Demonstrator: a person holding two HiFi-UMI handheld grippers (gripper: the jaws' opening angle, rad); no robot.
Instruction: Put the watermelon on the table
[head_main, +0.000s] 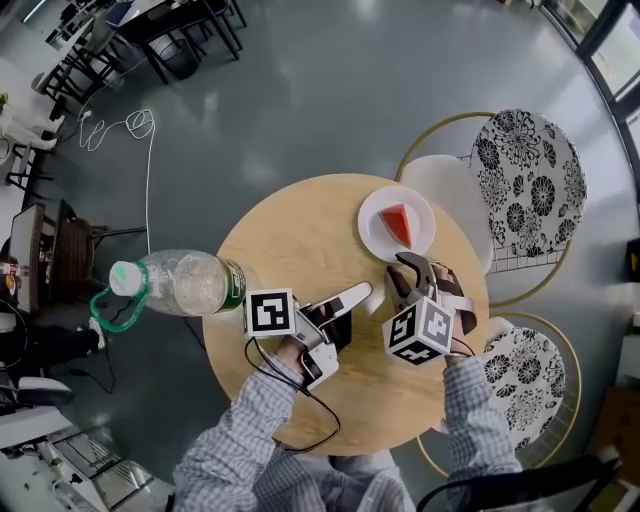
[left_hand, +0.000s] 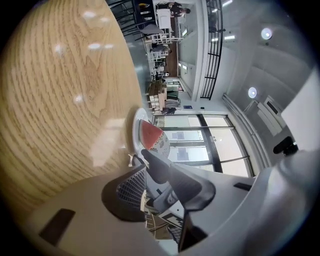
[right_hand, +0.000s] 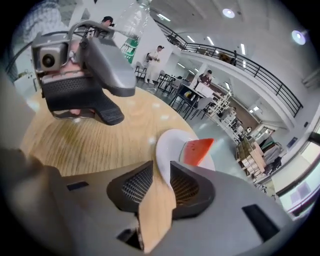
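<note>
A red watermelon wedge (head_main: 397, 222) lies on a white plate (head_main: 372, 228) at the far right of the round wooden table (head_main: 290, 240). My right gripper (head_main: 403, 262) sits low at the plate's near rim. In the right gripper view its jaws (right_hand: 161, 170) stand slightly apart, open, with bare wood between them. The plate (right_hand: 167, 145) rim is right at the tips and the watermelon (right_hand: 196, 150) lies just beyond. My left gripper (head_main: 362, 292) rests to the left, tips together and holding nothing. In the left gripper view (left_hand: 142, 159) it points at the watermelon (left_hand: 151, 137).
A clear plastic bottle (head_main: 185, 283) with a green label shows at the table's left edge. Two chairs with floral cushions (head_main: 525, 180) (head_main: 520, 365) stand right of the table. Grey floor surrounds it, with a white cable (head_main: 130, 125) at the far left.
</note>
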